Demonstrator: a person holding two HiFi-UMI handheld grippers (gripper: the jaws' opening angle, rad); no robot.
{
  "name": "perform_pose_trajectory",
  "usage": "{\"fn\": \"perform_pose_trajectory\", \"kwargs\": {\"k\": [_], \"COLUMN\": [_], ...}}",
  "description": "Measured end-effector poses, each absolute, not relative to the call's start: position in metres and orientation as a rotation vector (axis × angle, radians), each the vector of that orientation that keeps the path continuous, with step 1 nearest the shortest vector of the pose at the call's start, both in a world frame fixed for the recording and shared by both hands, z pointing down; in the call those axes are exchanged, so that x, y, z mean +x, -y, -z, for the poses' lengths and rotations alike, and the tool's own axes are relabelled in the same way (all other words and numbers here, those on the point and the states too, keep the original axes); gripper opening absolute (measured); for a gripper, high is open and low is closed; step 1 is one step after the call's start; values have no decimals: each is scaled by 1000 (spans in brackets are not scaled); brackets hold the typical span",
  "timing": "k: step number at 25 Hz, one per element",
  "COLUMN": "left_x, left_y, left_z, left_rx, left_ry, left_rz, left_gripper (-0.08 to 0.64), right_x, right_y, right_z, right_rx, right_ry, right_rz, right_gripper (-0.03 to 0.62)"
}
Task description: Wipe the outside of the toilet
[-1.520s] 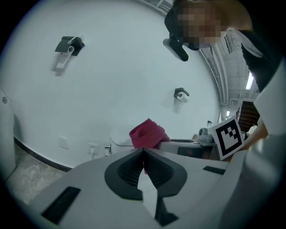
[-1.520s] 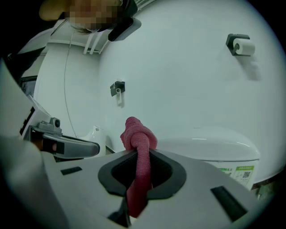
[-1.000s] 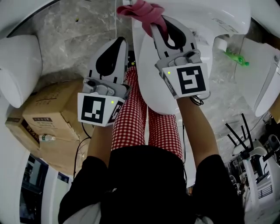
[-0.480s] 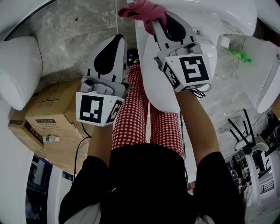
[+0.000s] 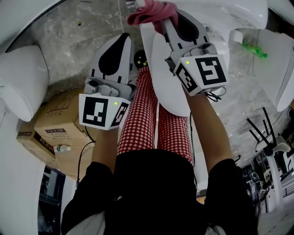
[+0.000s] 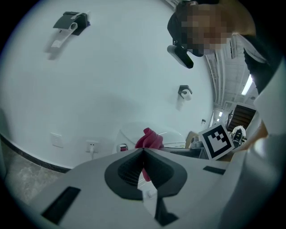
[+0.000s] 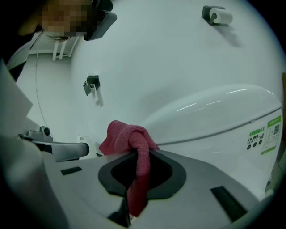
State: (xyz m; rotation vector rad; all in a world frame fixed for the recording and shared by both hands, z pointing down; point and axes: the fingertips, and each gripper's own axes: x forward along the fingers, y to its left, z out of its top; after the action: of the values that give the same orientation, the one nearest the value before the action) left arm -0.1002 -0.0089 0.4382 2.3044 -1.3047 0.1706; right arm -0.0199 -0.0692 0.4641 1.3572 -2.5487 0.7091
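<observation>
Toilet point(image 5: 164, 73): white, glossy ceramic with a rounded closed lid, standing on grey marbled floor point(image 5: 87, 27) straight ahead of the person, between the two claws and to the right. In the right gripper view its curved shell point(image 7: 214, 116) fills the space behind the jaws.

Cloth point(image 5: 154, 11): pink-red, knitted texture, bunched into a knot. It is clamped in the right claw point(image 5: 161, 25), one strip hanging down between the jaws point(image 7: 134, 154). It is held at the toilet's left rear edge; contact cannot be confirmed.

Left claw point(image 5: 126, 39): jaws closed tip to tip, nothing gripped point(image 6: 144, 152), held beside the toilet's left flank, apart from it.

Sticker point(image 7: 269, 134): green and white, fixed to the toilet's side, bearing a green brand word and a square code; print too small to be read.

Cardboard carton point(image 5: 55, 124): brown, closed, set on the floor at left; a printed label is carried, illegible; contents not shown.
</observation>
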Motion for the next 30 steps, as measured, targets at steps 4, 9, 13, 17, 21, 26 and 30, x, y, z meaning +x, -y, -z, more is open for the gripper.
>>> {"fn": "perform_pose_trajectory", "kwargs": {"k": [4, 9, 13, 17, 21, 26, 30], "left_x": [-92, -90, -73, -62, -52, -40, -28], "left_y": [11, 13, 10, 6, 9, 7, 3], "left_z": [-442, -452, -448, -443, -433, -429, -433], "left_rx": [2318, 2295, 2303, 2305, 2315, 2309, 2300], "left_ry": [1261, 1251, 1237, 1236, 1251, 1276, 1268], "left_rz": [-185, -162, -172, -168, -154, -148, -166], "left_gripper": [9, 9, 9, 9, 9, 9, 9], "right_x": [-6, 9, 29, 51, 68, 83, 98], "right_y": [72, 77, 81, 84, 86, 88, 90], "right_z": [-464, -471, -466, -470, -471, -471, -471], "right_rx": [1414, 1506, 1550, 1615, 1634, 1627, 1644], "right_ry": [2525, 2495, 2494, 2460, 2435, 2439, 2440], "right_rz": [-731, -831, -865, -949, -992, -1004, -1029], "right_gripper": [55, 55, 55, 55, 55, 55, 55]}}
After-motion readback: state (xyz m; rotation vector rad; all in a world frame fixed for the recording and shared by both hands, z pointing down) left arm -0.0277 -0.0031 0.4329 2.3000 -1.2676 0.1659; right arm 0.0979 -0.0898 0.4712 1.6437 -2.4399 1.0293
